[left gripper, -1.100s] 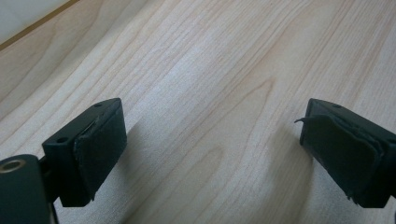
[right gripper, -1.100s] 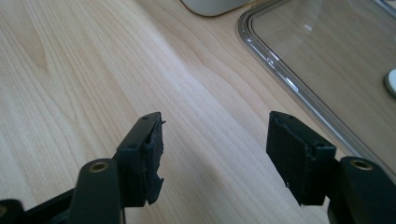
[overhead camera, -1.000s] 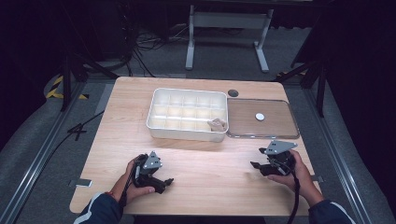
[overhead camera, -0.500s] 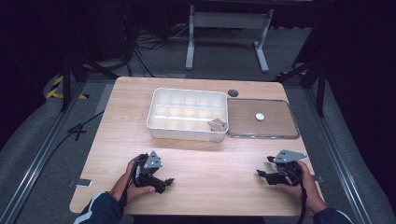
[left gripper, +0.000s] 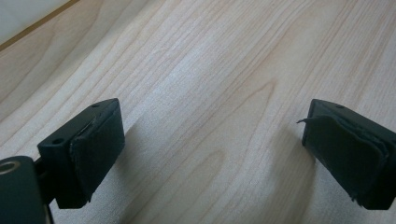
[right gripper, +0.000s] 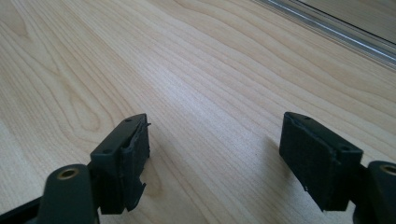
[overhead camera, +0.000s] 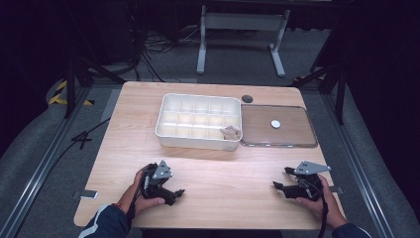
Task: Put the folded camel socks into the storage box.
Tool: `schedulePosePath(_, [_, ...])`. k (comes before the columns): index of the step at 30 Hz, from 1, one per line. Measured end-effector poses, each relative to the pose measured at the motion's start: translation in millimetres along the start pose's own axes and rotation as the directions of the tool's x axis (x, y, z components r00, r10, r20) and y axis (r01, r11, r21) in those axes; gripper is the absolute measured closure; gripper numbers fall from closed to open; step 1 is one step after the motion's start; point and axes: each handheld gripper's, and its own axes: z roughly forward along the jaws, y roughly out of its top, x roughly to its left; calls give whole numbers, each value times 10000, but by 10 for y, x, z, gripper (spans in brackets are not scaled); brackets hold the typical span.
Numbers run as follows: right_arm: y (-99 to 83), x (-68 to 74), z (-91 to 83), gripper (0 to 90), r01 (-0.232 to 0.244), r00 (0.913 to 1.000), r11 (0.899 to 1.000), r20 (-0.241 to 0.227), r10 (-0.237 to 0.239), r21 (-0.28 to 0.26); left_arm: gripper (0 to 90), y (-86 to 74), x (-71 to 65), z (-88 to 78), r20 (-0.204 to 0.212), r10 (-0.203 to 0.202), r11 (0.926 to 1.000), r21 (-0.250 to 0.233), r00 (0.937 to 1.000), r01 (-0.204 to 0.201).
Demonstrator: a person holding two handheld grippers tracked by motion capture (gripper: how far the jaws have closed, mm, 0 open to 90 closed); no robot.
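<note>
A white compartment tray (overhead camera: 198, 120) occupies the frame centre of the high view, with a small tan object (overhead camera: 230, 132) in its lower-right compartment; what that object is cannot be made out. A clear lid (overhead camera: 292, 136) bearing a white disc (overhead camera: 276, 124) touches the tray's right side. The table (overhead camera: 223, 168) between tray and grippers is unobstructed.

Left gripper (overhead camera: 174, 195), lower left: jaws wide, holding nothing. Right gripper (overhead camera: 280, 186), lower right: jaws just opening wide, nothing between them. Both hands rest low on the table.

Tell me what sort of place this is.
Probably a lab or recording studio: a wooden table among dark curtains, cables on the grey floor behind, a white compartment tray, and a hand-held gripper on each side, left gripper and right gripper.
</note>
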Motion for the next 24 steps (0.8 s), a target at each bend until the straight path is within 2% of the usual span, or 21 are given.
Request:
schedulePosePath(18, [7,-4,12,222,23,10000,10000,-24,-23,38,48,13,6,11,41,48,10000,59,10000,-48])
schedulePosePath(24, [11,-5,21,175,-14,10000,9999,22,13,100,48,14,6,11,38,58,10000,54,10000,-59])
